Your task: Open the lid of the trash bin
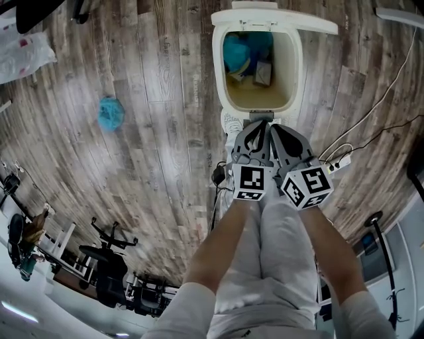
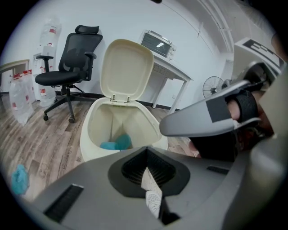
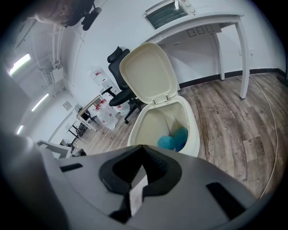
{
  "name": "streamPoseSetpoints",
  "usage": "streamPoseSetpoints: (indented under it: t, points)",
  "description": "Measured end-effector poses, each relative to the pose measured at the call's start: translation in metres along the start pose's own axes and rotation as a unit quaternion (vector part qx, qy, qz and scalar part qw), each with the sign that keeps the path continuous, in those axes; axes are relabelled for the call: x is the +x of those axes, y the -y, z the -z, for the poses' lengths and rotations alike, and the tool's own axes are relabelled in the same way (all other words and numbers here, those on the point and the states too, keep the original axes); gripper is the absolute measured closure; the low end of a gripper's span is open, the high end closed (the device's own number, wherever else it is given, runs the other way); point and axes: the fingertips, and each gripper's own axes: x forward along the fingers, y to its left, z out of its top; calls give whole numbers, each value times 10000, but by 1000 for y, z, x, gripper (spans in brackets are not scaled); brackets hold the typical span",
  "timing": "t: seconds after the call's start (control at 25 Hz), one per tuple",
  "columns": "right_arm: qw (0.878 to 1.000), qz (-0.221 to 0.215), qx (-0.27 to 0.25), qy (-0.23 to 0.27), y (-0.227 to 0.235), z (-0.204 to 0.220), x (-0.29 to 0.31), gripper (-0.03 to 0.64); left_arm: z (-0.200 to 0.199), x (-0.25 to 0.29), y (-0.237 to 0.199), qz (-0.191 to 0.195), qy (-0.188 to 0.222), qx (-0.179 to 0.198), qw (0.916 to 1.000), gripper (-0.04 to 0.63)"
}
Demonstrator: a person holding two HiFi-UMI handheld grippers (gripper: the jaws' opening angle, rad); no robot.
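The cream trash bin (image 1: 218, 73) stands on the wood floor with its lid (image 1: 275, 16) swung up and back. Blue rubbish (image 1: 236, 54) and a small box lie inside. My left gripper (image 1: 260, 124) and right gripper (image 1: 274, 127) are held side by side just in front of the bin's near rim, both shut and empty. In the left gripper view the open bin (image 2: 90, 134), its upright lid (image 2: 126, 67) and the right gripper (image 2: 202, 119) show beyond my shut left gripper (image 2: 146, 155). From the right gripper view, the bin (image 3: 194, 130) and lid (image 3: 148, 74) appear past the shut right gripper (image 3: 143, 150).
A blue crumpled wad (image 1: 110, 112) lies on the floor left of the bin. A white shoe (image 1: 232, 122) stands by the bin's base. A power strip and cables (image 1: 338, 162) run on the right. An office chair (image 2: 67, 76) and a white desk (image 3: 202, 24) stand behind the bin.
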Motion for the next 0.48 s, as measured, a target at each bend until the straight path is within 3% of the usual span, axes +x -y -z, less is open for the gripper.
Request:
streamPoseSetpoints:
  t: [0.16, 0.32, 0.48]
  points:
    - [9998, 111, -33, 171, 3, -24, -17, 600, -24, -19, -4, -54, 121, 229, 9996, 597]
    - [9985, 134, -149, 517, -5, -80, -43, 601, -97, -51, -13, -162, 649, 479, 9966, 597]
    - [9935, 67, -466, 1039, -35, -165, -97, 600, -194, -105, -20, -326, 1172, 633, 9906, 597]
